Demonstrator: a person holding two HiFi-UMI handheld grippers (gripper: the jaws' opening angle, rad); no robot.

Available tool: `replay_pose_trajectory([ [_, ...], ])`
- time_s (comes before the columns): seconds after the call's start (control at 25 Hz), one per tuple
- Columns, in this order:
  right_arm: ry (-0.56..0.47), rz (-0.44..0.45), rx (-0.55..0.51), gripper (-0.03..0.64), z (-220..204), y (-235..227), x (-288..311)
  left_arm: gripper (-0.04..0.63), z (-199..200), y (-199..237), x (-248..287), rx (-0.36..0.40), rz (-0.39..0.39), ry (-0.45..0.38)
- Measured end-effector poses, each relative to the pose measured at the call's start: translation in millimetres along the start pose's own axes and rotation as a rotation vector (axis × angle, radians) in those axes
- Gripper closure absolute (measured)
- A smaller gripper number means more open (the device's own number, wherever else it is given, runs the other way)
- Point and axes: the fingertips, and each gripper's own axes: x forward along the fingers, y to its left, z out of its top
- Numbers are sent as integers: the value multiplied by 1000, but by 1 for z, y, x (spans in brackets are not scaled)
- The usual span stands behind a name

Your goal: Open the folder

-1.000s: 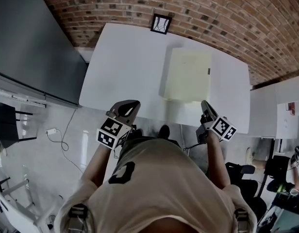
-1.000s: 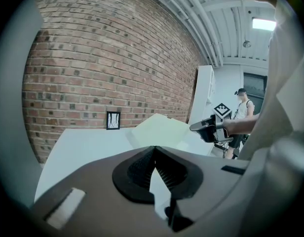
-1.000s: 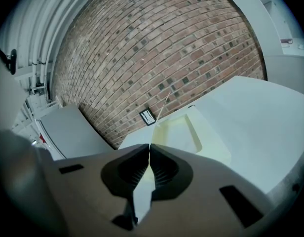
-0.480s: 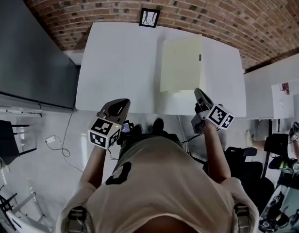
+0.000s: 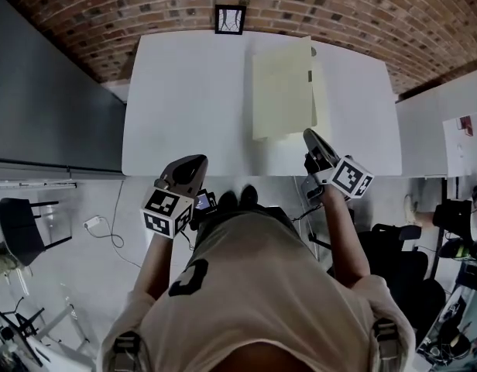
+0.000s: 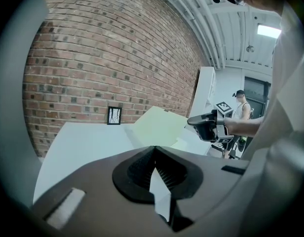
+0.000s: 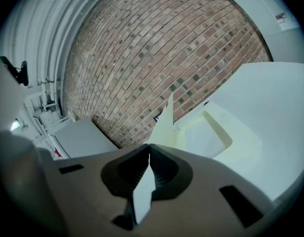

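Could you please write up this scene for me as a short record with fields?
Surface: white table against a brick wall
Folder: pale yellow folder, cover raised partway
Right tongs: right tongs shut on the cover's near right corner
Left tongs: left tongs shut, empty, at the table's near edge
Other: small framed picture at the far edge
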Motion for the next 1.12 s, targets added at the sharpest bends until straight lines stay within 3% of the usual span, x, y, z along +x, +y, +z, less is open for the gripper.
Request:
replay_pose_trajectory([
  [0.24, 18, 82, 52, 610, 0, -2, 2, 592, 12, -15, 15, 21, 23, 14],
  [0.44, 8, 189, 179, 609, 5, -3, 1, 592, 21, -32, 27, 34, 47, 22],
  [0.92, 82, 354, 170, 609, 20, 1, 4, 592, 23, -61, 46, 56, 108, 66],
  [1.12, 128, 370, 188, 609, 14, 0, 10, 592, 21, -61, 43, 46, 146, 74],
])
